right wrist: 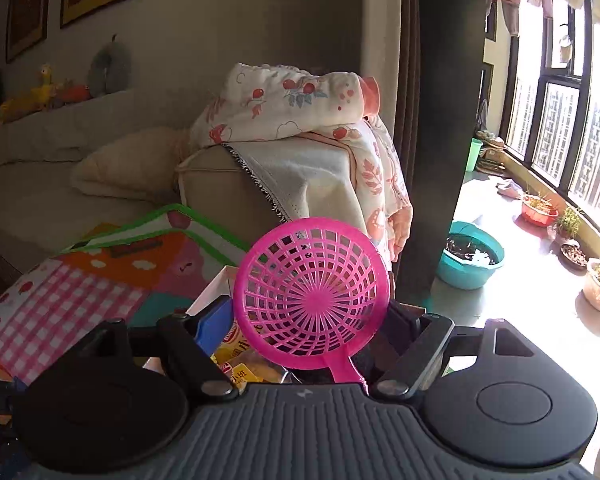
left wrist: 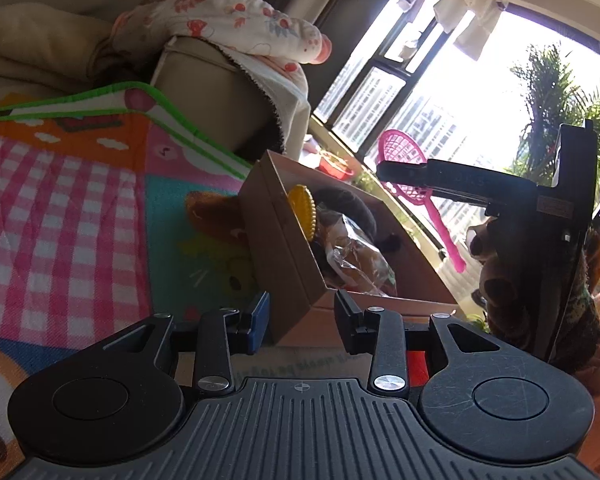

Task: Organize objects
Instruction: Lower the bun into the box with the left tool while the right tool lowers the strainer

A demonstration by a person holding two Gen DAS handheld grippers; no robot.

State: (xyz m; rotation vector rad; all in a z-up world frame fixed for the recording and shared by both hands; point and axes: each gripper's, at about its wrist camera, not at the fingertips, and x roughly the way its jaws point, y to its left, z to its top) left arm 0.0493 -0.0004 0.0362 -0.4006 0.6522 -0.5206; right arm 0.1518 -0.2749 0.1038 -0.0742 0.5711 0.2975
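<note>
Sunlit playmat [left wrist: 60,200] lay under our cardboard box [left wrist: 284,264]; left claw [left wrist: 302,316] clenched its corner, while right claw [right wrist: 312,332] stood released around the pink strainer [right wrist: 312,292], which could tumble outside.

Pink mesh scoop [right wrist: 312,300], brown cardboard box [left wrist: 284,280], yellow disc [left wrist: 301,213], pink-checked play mat [left wrist: 60,216]

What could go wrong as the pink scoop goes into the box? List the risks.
1. The pink plastic scoop sits loose between the right gripper's open jaws; it may drop handle-first and miss the cardboard box.
2. The box already holds a yellow disc and a crinkly bag, so the scoop could perch on top and slide off.
3. The left gripper pinches only the box's corner; the box might twist.
</note>
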